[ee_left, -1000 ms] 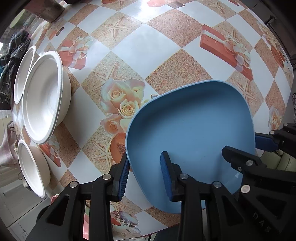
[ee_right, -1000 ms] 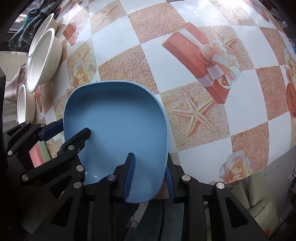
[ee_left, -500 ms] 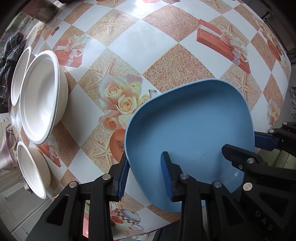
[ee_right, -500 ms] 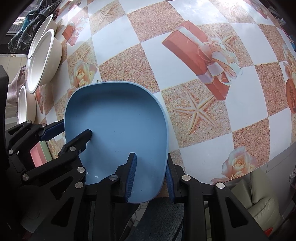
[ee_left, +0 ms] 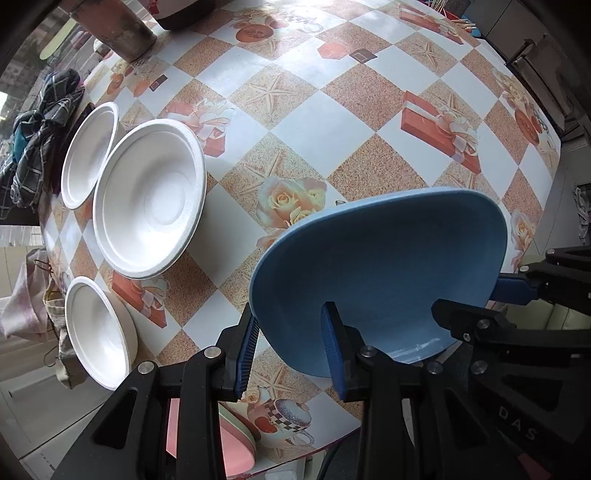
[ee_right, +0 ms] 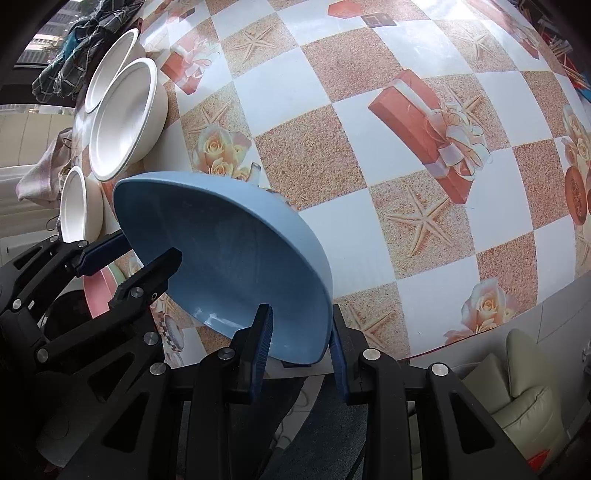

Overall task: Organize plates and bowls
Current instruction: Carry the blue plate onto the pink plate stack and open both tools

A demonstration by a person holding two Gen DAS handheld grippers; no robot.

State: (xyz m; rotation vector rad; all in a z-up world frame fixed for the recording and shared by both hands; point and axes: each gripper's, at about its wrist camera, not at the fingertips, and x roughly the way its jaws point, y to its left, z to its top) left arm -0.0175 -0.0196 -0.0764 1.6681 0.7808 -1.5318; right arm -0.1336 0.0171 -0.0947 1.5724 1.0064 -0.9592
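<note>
A blue squarish plate is held in the air above the near edge of the patterned table, tilted. My left gripper is shut on its left rim. My right gripper is shut on its right rim; the plate also shows in the right wrist view. A large white bowl sits at the table's left, with a smaller white bowl behind it and another white bowl nearer. A pink plate lies below my left gripper at the table's near edge.
A brown pot stands at the far left of the table. A checked cloth lies beyond the bowls. A pale sofa cushion sits below the table's right edge.
Both grippers have lifted the blue plate off the table and tilted it. More of the table and the white bowls has come into view.
</note>
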